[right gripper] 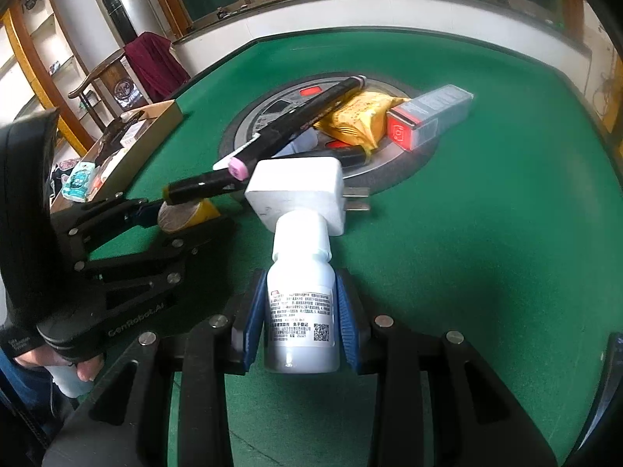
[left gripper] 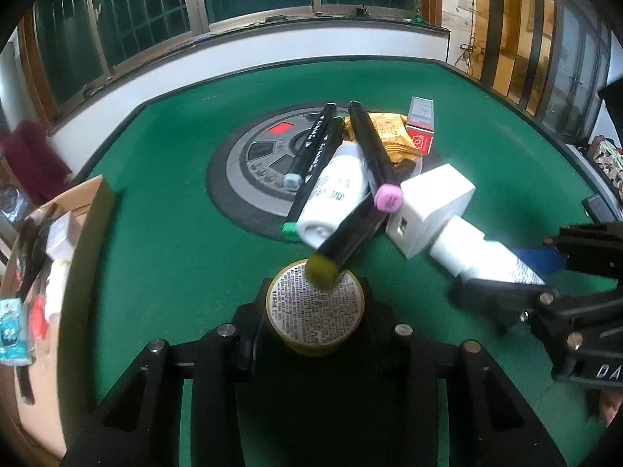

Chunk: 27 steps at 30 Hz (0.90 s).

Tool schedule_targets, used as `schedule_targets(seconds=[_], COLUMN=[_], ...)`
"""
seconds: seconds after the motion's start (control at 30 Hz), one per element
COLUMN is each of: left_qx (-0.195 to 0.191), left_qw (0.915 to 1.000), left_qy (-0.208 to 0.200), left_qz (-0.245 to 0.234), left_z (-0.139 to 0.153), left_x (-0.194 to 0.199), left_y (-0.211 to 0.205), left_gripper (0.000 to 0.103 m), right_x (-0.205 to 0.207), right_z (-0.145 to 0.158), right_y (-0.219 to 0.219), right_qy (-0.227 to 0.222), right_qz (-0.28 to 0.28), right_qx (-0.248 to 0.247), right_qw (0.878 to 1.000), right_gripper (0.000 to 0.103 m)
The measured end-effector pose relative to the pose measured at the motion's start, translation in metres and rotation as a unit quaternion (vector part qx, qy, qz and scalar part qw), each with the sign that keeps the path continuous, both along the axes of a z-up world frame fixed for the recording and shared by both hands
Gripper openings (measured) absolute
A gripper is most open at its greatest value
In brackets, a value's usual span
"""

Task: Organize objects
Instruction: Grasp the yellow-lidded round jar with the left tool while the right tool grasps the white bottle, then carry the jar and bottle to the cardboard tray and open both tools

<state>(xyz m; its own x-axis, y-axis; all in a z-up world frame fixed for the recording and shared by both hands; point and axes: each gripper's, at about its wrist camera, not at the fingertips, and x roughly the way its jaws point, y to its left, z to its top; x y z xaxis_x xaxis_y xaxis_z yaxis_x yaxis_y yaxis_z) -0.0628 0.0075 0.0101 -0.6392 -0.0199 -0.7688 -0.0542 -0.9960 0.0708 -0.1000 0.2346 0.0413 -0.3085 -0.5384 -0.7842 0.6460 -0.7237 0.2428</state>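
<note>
My left gripper is shut on a small yellow round tin, printed label facing the camera; it also shows in the right wrist view. A black marker with a yellow cap rests on the tin's top. My right gripper is shut on a white medicine bottle, whose cap touches a white charger block. The bottle also shows in the left wrist view. More markers, another white bottle, a yellow snack packet and a red-and-grey box lie piled on the table's centre disc.
A cardboard box holding several small items stands at the left edge of the green table. A chair with a dark red cloth stands beyond the table. Windows run along the far wall.
</note>
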Motion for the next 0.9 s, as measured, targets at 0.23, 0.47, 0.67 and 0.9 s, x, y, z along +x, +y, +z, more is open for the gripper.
schedule_targets(seconds=[0.23, 0.47, 0.67, 0.9], left_qx=[0.020, 0.027, 0.029, 0.039], left_qw=[0.9997, 0.9992, 0.9983, 0.9952], left_qy=[0.007, 0.024, 0.043, 0.068], left_qz=[0.013, 0.016, 0.027, 0.059], left_z=[0.010, 0.021, 0.033, 0.051], left_x=[0.016, 0.025, 0.032, 0.043], left_y=[-0.023, -0.030, -0.042, -0.073], left_gripper=[0.034, 0.035, 0.035, 0.035], right_x=[0.015, 0.035, 0.045, 0.051], right_z=[0.005, 0.010, 0.017, 0.021], right_y=[-0.016, -0.032, -0.039, -0.061], right_qy=[-0.004, 0.006, 0.020, 0.013], right_qz=[0.026, 0.030, 0.019, 0.023], right_qx=[-0.019, -0.034, -0.042, -0.051], right_qw=[0.999, 0.999, 0.999, 0.998], right_gripper=[0.032, 0.032, 0.032, 0.032])
